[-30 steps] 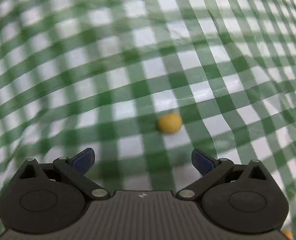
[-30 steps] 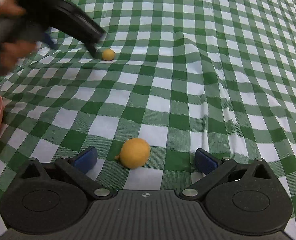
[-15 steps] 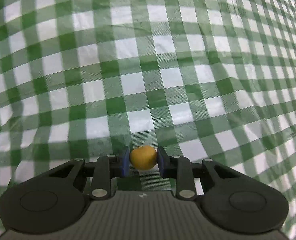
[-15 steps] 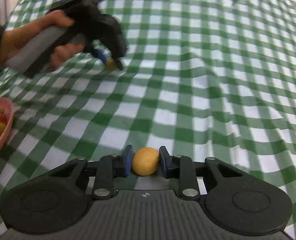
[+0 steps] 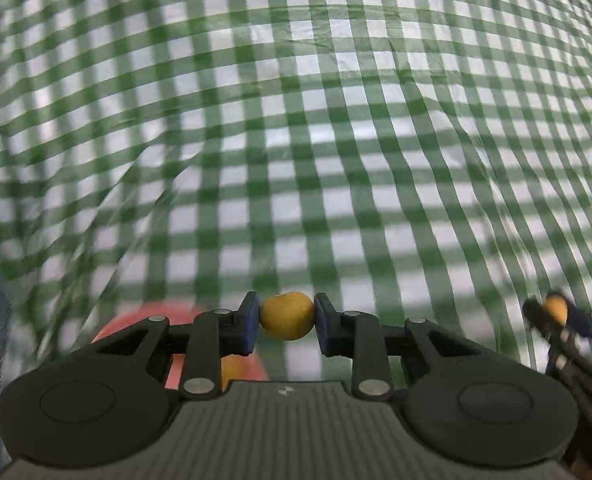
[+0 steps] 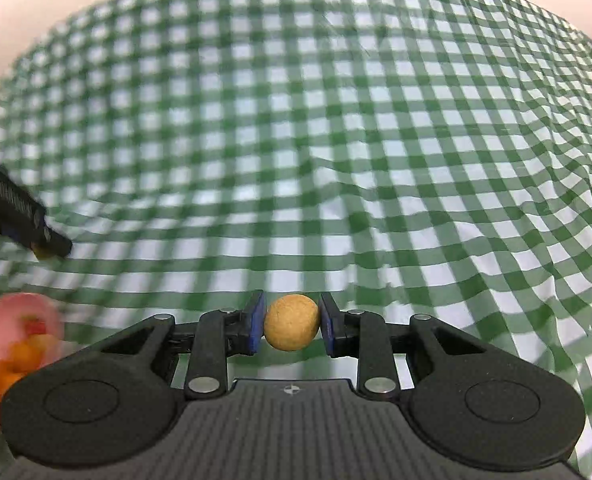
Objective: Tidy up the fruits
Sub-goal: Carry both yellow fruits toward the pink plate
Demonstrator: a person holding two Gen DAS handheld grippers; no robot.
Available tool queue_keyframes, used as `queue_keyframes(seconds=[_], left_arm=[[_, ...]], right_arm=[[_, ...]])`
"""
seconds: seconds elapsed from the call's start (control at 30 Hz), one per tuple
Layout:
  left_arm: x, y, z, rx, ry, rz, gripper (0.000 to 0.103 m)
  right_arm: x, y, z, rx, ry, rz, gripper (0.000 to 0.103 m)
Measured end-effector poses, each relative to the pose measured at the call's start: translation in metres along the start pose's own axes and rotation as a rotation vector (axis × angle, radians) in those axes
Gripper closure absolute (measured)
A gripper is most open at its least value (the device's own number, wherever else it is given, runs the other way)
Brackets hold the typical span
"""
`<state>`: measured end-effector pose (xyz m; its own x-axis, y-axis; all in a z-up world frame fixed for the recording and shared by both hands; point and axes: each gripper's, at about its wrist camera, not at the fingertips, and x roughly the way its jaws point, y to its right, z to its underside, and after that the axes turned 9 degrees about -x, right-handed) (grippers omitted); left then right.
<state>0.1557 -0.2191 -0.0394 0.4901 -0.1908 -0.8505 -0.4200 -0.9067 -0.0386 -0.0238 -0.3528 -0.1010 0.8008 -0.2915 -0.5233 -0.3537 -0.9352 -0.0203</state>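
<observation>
Carrying stage | left gripper [image 5: 287, 322] clamped on yellow fruit [image 5: 287, 316] | right gripper [image 6: 291, 328] clamped on tan fruit [image 6: 291, 328] | pink bowl [image 6: 0, 320] partly filled; both fruits judged undelivered

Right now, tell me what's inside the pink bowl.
In the right wrist view the pink bowl holds blurred orange and red pieces, seemingly small fruits. How many, and which kinds, I cannot tell. Its lower part is hidden behind the right gripper, whose jaws clamp a yellow fruit.
</observation>
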Motion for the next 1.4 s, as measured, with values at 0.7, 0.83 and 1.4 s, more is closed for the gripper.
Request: queue_keyframes(seconds=[0.7,0.83,1.4], left_arm=[[-0.166,-0.134,0.183,-0.261,-0.008,-0.076,0.071],[-0.177,-0.138,0.191,-0.267,0.022,-0.058,0.071],[-0.193,-0.147,0.202,-0.290,0.080,-0.019,0.071]], right_arm=[[-0.185,-0.143,-0.008,-0.222,0.063,-0.388,0.073],[-0.202,-0.152,-0.006,-0.255,0.089,-0.389,0.073],[-0.220,-0.164,-0.006,-0.318,0.101,-0.372,0.073]])
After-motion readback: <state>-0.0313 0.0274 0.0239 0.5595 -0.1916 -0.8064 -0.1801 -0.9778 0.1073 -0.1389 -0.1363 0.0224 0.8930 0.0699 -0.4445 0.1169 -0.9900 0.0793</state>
